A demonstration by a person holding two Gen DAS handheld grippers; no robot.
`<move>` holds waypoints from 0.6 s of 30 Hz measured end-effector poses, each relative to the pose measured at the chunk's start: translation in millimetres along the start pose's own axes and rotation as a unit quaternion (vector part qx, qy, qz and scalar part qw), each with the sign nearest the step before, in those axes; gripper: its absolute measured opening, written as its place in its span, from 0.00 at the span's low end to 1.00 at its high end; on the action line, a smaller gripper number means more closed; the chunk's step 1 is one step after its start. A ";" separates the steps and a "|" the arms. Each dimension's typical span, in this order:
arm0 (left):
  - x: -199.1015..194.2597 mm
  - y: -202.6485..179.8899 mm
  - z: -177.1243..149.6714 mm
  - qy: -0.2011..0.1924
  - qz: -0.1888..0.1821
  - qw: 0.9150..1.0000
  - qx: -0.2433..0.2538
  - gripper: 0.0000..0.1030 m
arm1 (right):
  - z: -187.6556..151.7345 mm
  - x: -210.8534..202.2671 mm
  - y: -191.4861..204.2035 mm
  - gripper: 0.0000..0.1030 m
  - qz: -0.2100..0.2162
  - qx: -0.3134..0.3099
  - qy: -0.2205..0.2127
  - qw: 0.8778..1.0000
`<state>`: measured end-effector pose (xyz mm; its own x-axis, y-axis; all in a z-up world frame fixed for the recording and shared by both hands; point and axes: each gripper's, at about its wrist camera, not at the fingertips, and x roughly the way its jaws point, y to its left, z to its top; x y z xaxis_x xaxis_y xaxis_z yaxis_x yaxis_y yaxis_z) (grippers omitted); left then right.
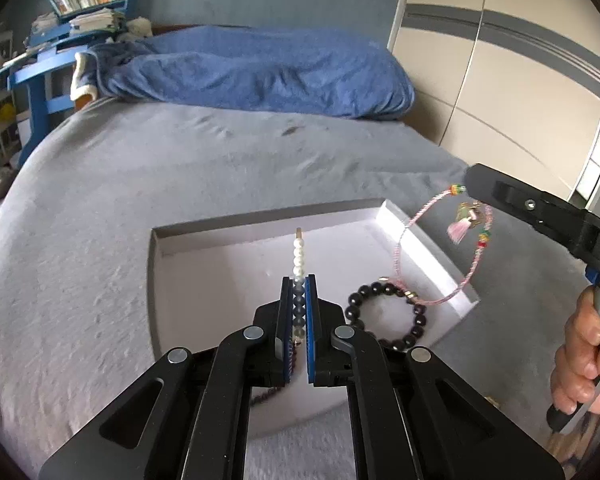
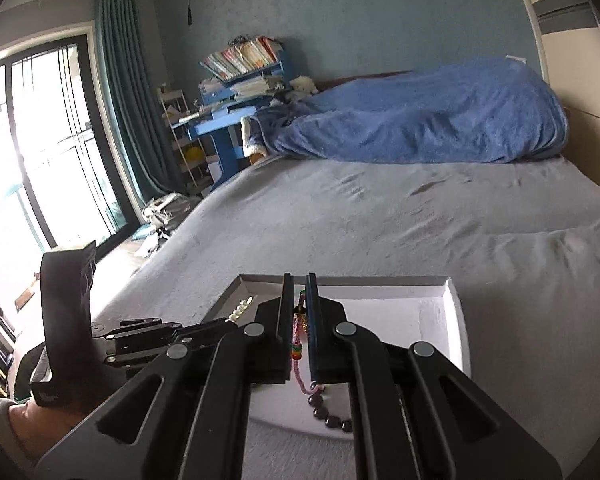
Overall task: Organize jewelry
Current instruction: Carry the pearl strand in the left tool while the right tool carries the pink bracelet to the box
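Holding a pearl strand point(image 1: 298, 264) over the white tray point(image 1: 428, 248) on the bed point(image 1: 140, 200), the left gripper point(image 1: 299, 280) is clamped shut. Right gripper point(image 2: 300, 280) pinches the pink cord bracelet point(image 1: 440, 264) above the tray's right edge. Each should lower clear of the black bead bracelet point(image 1: 384, 316) before release.

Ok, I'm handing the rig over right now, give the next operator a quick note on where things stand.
Left gripper: shut on the pearl strand, over the white tray.
Right gripper: shut on the pink cord bracelet, which hangs over the tray's right edge.
Done: the black bead bracelet lies in the tray.
Left: set down the pearls and the pink bracelet in the tray, apart from each other.
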<state>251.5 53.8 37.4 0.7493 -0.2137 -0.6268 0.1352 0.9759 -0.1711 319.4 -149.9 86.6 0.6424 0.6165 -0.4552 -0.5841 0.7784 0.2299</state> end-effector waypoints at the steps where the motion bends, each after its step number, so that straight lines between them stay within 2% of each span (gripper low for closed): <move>1: 7.7 -0.2 -0.1 0.007 0.003 1.000 0.002 0.06 | -0.6 7.4 -2.6 0.05 -0.001 0.001 0.007 1.000; 5: 33.8 0.2 -4.8 0.044 0.003 0.999 0.000 0.06 | -9.8 37.9 -20.1 0.05 -0.022 0.012 0.045 0.999; 11: 56.5 0.6 -17.3 0.087 0.006 0.996 0.001 0.06 | -23.2 56.3 -42.5 0.05 -0.054 0.028 0.081 0.995; 18: 59.7 -1.9 -23.6 0.097 0.006 0.995 0.007 0.06 | -33.1 64.9 -46.8 0.05 -0.074 0.028 0.106 0.991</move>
<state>280.8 38.2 -17.7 0.6116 -0.2060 -0.7639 0.1375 0.9785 -0.1538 372.1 -150.2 17.9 0.5968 0.4601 -0.6574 -0.4588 0.8678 0.1909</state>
